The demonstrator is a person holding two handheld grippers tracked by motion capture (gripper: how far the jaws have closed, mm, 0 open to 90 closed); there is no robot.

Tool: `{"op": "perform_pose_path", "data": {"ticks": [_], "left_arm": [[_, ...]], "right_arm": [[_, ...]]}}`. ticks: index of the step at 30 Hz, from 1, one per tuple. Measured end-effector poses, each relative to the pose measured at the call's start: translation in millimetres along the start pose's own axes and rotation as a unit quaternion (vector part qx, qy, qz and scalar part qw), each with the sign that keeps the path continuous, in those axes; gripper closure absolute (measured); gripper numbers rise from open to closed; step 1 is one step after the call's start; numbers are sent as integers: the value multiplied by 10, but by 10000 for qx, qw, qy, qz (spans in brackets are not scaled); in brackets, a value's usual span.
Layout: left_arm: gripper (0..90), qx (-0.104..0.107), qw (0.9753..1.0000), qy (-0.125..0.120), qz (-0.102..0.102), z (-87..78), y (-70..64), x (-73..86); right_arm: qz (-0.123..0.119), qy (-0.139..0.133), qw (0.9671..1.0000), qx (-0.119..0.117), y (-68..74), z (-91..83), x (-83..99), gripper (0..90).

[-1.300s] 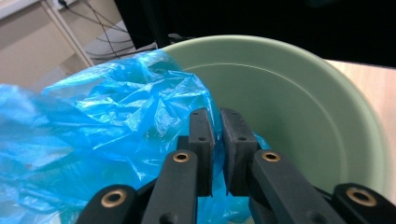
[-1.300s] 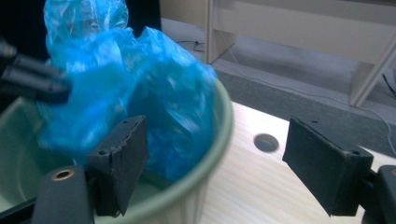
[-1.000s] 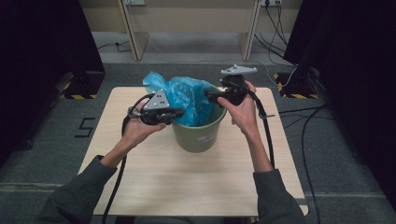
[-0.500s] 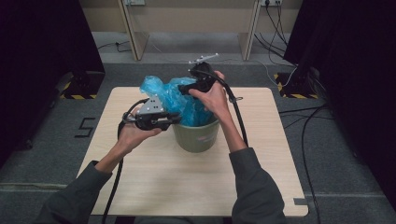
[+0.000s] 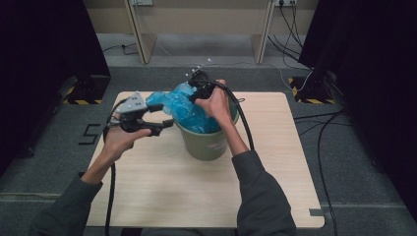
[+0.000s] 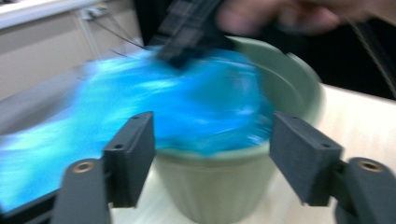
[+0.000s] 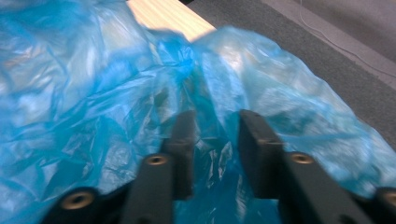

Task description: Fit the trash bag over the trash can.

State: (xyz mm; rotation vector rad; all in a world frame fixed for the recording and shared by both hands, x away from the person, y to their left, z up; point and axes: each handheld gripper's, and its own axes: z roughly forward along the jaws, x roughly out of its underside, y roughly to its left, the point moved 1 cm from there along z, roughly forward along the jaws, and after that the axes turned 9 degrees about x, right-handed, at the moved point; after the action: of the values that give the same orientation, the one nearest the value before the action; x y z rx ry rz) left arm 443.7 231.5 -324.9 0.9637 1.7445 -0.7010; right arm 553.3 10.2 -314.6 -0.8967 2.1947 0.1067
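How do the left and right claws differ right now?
The left claw is wide open, holding nothing, beside the green bucket; the right claw is nearly closed, with blue plastic bag between its jaws, over the bucket's far rim. Both point at the bag.

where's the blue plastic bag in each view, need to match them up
High view: blue plastic bag at centre, spilling over the green bucket's far-left rim.
Left gripper view: blurred, across the left and centre, above the bucket rim.
Right gripper view: across most of the picture, a fold between the right tool's jaws.
Shared landmark: the bag itself.
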Motion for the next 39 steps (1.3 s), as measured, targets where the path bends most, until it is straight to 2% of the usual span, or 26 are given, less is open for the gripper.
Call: {"op": "perform_pose_path", "data": {"ticks": [1, 3, 6, 8, 9, 10, 11, 12, 13, 16, 17, 21, 23, 24, 25, 26, 27, 28, 29, 31, 32, 33, 35, 36, 37, 39], "left_arm": [[264, -78, 9995, -197, -214, -47, 81, -24], [242, -121, 9986, -327, -392, -69, 184, -74], [200, -163, 9983, -401, -398, 18, 297, -140], [213, 63, 9983, -414, -401, 132, 351, -156], [310, 166, 9986, -334, -388, 193, 369, -151], [310, 264, 9988, -240, -330, 248, 379, -135], [436, 345, 9989, -180, -246, 296, 379, -110], [582, 417, 9990, -81, -163, 335, 364, -83], [657, 485, 9988, 3, -66, 363, 335, -56], [803, 673, 9976, 94, 108, 385, 215, -10], [803, 768, 9969, 99, 156, 381, 151, 7], [836, 1043, 9931, 273, 461, 387, -112, 63], [835, 1138, 9912, 343, 590, 413, -246, 85], [833, 1156, 9905, 375, 635, 423, -280, 89], [833, 1196, 9897, 395, 678, 438, -319, 90], [833, 1229, 9891, 412, 704, 451, -349, 86], [829, 1249, 9888, 404, 710, 465, -376, 81], [829, 1256, 9886, 407, 719, 474, -393, 75], [828, 1271, 9882, 414, 748, 489, -422, 65], [828, 1305, 9874, 428, 791, 517, -461, 52], [826, 1306, 9871, 443, 817, 529, -473, 49], [826, 1293, 9870, 466, 831, 545, -487, 50], [823, 1287, 9871, 485, 819, 554, -497, 59], [823, 1288, 9871, 480, 821, 546, -498, 65], [821, 1287, 9872, 469, 820, 538, -496, 70], [819, 1270, 9877, 432, 800, 511, -485, 87]], "right_arm": [[2, -11, 10000, -24, -17, -16, 19, 771], [-41, -89, 9999, 28, -63, -73, 61, 811], [-148, -269, 9995, 76, -76, -245, 99, 853], [-199, -329, 9992, 92, -77, -292, 108, 870], [-208, -446, 9987, 161, -86, -396, 137, 876], [-208, -446, 9987, 161, -86, -396, 137, 876], [-163, -537, 9983, 170, -104, -444, 162, 877], [-117, -591, 9980, 181, -126, -487, 196, 882], [-77, -605, 9979, 223, -155, -524, 237, 887], [78, -644, 9971, 396, -325, -630, 442, 892], [78, -644, 9971, 396, -325, -630, 442, 892], [221, -700, 9957, 559, -460, -780, 780, 886], [224, -703, 9957, 564, -468, -795, 820, 863], [265, -691, 9959, 527, -477, -820, 876, 780], [407, -818, 9943, 547, -480, -860, 884, 616], [407, -818, 9943, 547, -480, -860, 884, 616], [567, -992, 9926, 414, -463, -922, 828, 486], [567, -992, 9926, 414, -463, -922, 828, 486], [728, -1269, 9887, 333, -430, -970, 707, 389], [716, -1317, 9881, 348, -414, -979, 649, 360], [552, -1400, 9878, 394, -355, -979, 475, 302], [552, -1400, 9878, 394, -355, -979, 475, 302], [395, -1407, 9890, 245, -237, -930, 296, 278], [319, -1362, 9901, 112, -159, -898, 237, 290], [21, -1149, 9933, -88, -17, -800, 158, 293], [-115, -1019, 9946, -145, 48, -744, 141, 305]]}}
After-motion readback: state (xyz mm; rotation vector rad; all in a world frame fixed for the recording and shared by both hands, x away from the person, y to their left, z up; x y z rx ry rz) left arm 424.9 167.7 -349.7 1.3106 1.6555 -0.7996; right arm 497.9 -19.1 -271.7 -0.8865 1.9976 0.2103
